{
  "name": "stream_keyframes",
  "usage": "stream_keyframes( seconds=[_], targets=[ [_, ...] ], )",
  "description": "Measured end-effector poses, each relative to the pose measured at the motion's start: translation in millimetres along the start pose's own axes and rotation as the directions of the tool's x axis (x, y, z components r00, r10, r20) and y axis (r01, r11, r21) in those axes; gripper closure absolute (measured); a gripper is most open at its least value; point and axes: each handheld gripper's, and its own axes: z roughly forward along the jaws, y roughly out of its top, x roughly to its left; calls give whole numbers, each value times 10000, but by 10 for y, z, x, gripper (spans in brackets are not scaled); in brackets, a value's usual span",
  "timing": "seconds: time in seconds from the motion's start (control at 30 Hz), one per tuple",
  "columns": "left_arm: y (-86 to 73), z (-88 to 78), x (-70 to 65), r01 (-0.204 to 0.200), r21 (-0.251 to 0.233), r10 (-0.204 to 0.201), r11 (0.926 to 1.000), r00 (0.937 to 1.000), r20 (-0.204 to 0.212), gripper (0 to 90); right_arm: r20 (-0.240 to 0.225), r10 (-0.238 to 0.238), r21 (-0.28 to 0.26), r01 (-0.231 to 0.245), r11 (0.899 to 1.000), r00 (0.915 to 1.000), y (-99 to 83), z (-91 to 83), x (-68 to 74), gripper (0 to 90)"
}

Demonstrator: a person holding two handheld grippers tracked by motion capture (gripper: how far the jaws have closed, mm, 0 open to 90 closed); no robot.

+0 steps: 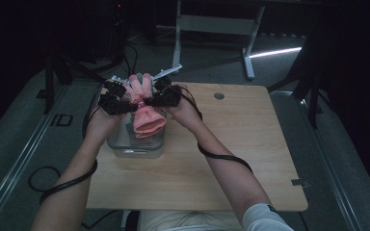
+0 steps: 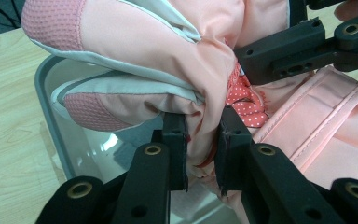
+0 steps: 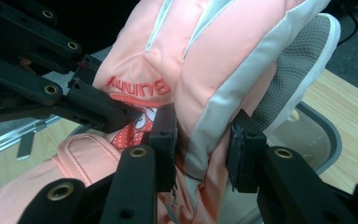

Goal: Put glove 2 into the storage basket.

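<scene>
Wooden surface (image 1: 231, 159) below, nothing on its right half, with a clear plastic bin (image 1: 136, 144) parked near the left edge. Directly over that bin, held up in the air, a peach-pink padded glove (image 1: 144, 108), fingers pointing away from the person, cuff drooping toward the bin's mouth. Gripped from both sides: left tool (image 1: 125, 103) pinched tight on bunched fabric near the wrist seam, jaws nearly together with cloth squeezed between; right tool (image 1: 155, 98) clamped on a thicker fold along the glove's side, jaws a little wider apart but pressing on the padding.

Biggest worry: the bin itself. Close to the surface's edge and light-looking, so likely to be shoved or tipped by a glove dragged down against its rim. Next: the glove. Slippery shell fabric, bulky padding, and each grip is only on a fold, so a pull in opposite directions could slide the cloth out of one tool and leave it dangling from the other, or drop it outside the bin. Smaller still: the two tools, very close together in the left gripper view, liable to knock jaws. Lastly the trailing cables (image 1: 72, 180), possibly snagging on the surface's edge.
</scene>
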Motion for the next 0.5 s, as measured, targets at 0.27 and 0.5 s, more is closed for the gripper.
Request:
stream_keyframes(
  seconds=[0.27,0.5],
  targets=[
    [-110,219,195,418,287,-418,9987,9991,13,765,112,254,250,-257,9994,9996,-38,303,-38,674],
    [-270,432,263,676,779,-686,9947,9976,97,765,-56,621,641,-617,9960,9981,-228,541,-73,673]
  ],
)
